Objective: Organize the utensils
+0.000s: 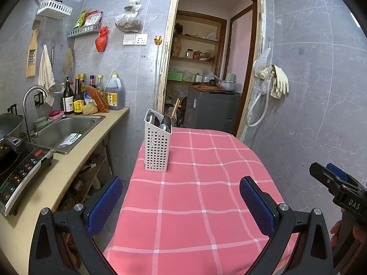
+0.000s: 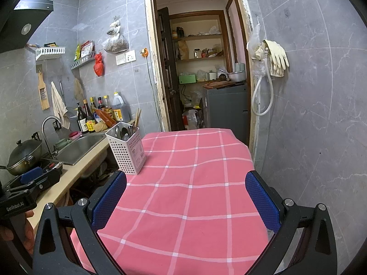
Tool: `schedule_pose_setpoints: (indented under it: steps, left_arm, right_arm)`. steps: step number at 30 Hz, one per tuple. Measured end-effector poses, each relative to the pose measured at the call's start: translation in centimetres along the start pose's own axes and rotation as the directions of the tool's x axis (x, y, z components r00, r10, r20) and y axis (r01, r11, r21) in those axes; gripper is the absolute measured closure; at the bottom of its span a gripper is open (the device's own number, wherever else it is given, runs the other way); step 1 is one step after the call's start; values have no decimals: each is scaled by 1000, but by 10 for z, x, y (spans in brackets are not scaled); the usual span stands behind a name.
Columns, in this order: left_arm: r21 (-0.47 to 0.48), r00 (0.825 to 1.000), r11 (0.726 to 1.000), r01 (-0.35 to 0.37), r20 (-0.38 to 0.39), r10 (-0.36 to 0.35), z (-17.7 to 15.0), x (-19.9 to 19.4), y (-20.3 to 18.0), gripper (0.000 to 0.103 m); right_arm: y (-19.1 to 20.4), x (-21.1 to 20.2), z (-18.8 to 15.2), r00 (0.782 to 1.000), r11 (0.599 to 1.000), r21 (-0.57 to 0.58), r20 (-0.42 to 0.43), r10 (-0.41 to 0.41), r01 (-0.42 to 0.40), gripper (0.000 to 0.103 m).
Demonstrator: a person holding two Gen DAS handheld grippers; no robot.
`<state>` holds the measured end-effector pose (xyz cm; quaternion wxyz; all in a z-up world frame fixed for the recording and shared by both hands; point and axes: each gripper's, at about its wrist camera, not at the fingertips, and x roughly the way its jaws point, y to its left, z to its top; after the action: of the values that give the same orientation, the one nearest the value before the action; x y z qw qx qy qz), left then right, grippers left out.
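Observation:
A white perforated utensil holder (image 1: 157, 146) stands upright near the far left edge of the table with the pink checked cloth (image 1: 206, 194). It holds several metal spoons (image 1: 160, 121) and wooden chopsticks. It also shows in the right wrist view (image 2: 126, 149), with the spoons (image 2: 123, 131) inside. My left gripper (image 1: 181, 202) is open and empty, held over the near part of the table, well short of the holder. My right gripper (image 2: 185, 198) is open and empty over the cloth (image 2: 190, 194), to the right of the holder. The right gripper also shows at the edge of the left wrist view (image 1: 337, 181).
A counter (image 1: 75, 155) runs along the left with a steel sink (image 1: 66, 133), a tap, sauce bottles (image 1: 78, 96) and an induction cooker (image 1: 20, 171) with a wok (image 2: 24, 157). An open doorway (image 1: 206, 68) lies behind the table. A tiled wall with hanging gloves (image 1: 278, 81) is on the right.

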<state>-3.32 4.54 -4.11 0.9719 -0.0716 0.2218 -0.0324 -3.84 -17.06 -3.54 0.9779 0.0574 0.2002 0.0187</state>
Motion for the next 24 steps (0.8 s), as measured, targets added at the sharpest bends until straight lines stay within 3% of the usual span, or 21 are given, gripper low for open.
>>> schedule_pose_setpoints:
  steps: [24]
  left_arm:
    - [1,1000,1000,0,-12,0,-3,2,9,0]
  right_arm:
    - [0,0,1,1000,1000,4,-4,0,0,1]
